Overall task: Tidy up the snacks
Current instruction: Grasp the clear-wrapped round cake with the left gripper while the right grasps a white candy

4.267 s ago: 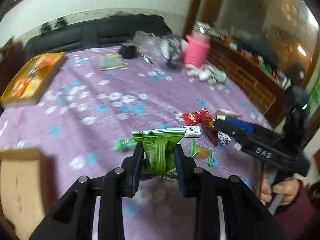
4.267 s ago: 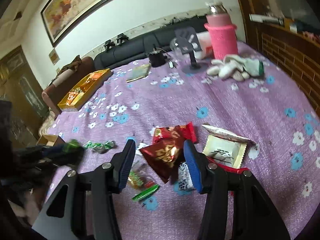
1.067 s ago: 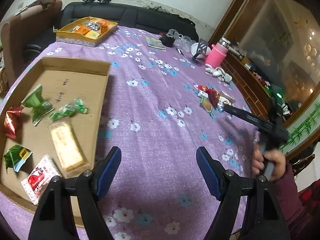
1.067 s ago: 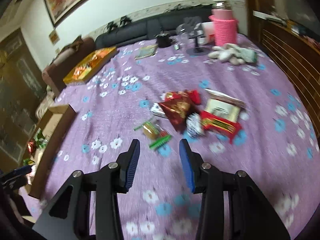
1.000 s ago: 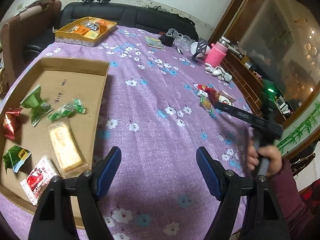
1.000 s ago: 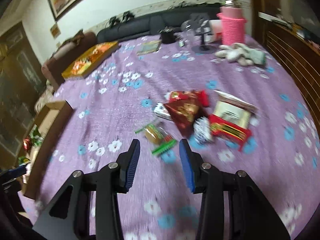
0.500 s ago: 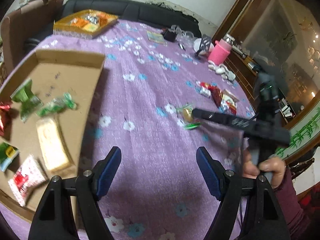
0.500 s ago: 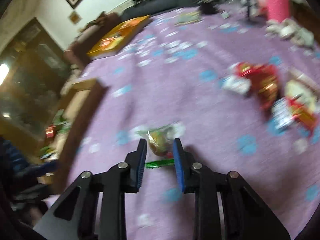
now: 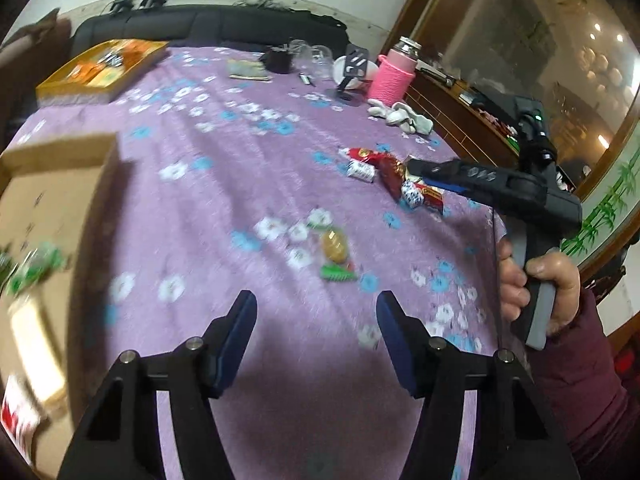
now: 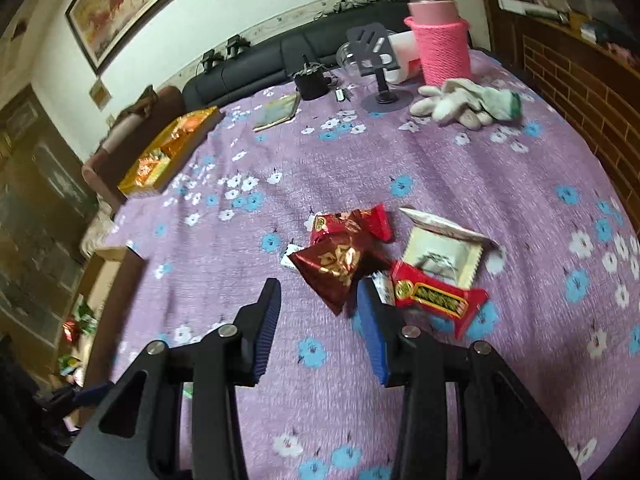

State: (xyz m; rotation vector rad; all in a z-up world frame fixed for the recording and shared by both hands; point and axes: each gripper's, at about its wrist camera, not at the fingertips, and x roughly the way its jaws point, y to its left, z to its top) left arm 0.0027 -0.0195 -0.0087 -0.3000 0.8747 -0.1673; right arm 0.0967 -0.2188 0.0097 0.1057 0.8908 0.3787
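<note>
Purple flowered cloth (image 10: 460,168) covers the whole table, with a black sofa (image 10: 256,68) and a framed painting (image 10: 132,4) behind it.

Right gripper (image 10: 318,312): we hold it low over the cloth, its blue-padded fingers (image 10: 370,320) apart with nothing between them. Just ahead of them lies a dark red gold-printed packet (image 10: 336,264), its lower corner reaching toward the gap. Touching it at the back is a bright red packet (image 10: 352,222); beside the right finger, a small white patterned sweet (image 10: 384,286) and a red bar with gold lettering (image 10: 436,300); behind that bar, a cream sachet (image 10: 440,254).

Left gripper (image 9: 316,316): fingers (image 9: 240,320) spread wide, empty, above bare cloth. Ahead of it, well apart from the red pile, we note a clear-wrapped yellow sweet (image 9: 336,246) with a green strip (image 9: 338,274) touching its near end. Our right hand (image 9: 540,288) shows in this view, gripping the other tool's handle.

Cardboard tray (image 9: 60,208): at the left table edge, blurred, holding green packets (image 9: 36,268), a pale bar (image 9: 36,332) and a red-and-white packet (image 9: 16,416).

Far end of table: pink-sleeved flask (image 10: 438,36), white gloves (image 10: 468,104), phone stand (image 10: 380,68), black pot (image 10: 310,80), booklet (image 10: 278,116), gold gift box (image 10: 172,148).
</note>
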